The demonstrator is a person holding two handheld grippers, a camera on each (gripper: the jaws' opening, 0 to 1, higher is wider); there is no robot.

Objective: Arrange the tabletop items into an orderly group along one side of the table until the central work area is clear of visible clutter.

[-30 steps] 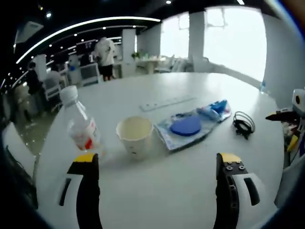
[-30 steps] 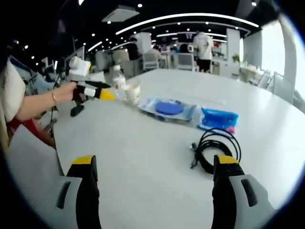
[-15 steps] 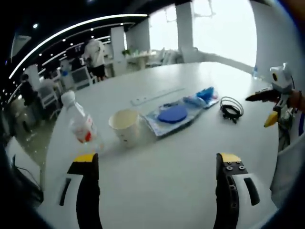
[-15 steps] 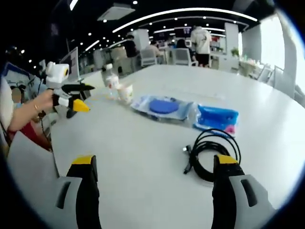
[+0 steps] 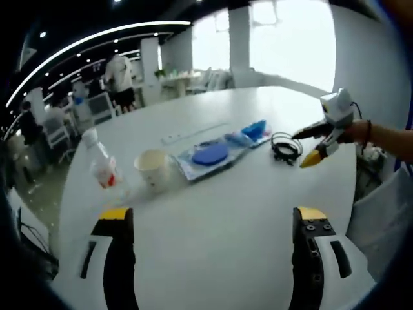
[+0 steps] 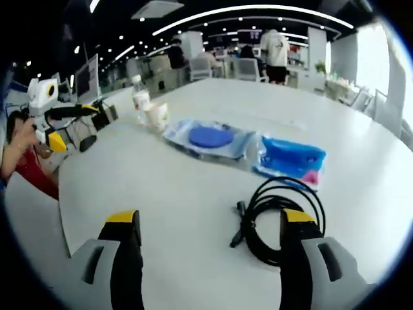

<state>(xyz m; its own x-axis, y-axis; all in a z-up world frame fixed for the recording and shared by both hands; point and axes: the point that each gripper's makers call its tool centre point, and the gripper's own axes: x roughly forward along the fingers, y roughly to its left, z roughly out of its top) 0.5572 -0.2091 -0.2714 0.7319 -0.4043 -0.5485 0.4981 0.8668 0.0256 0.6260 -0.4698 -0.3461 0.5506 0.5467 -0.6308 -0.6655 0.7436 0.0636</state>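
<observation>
Showing a red label, unreadable: bottle [image 5: 101, 170].

Person in white top [image 6: 275, 50] standing by office chairs [image 6: 248, 75]; bright windows [image 5: 290, 39].

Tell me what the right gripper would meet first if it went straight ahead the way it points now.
Probably the coiled black cable, lying on the white table just ahead of the open right gripper, toward its right jaw. Depth is uncertain through the fisheye.

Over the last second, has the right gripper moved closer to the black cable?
Yes. In the left gripper view, the right gripper has come in over the table, judged against the fixed cable, and now sits beside it.
</observation>
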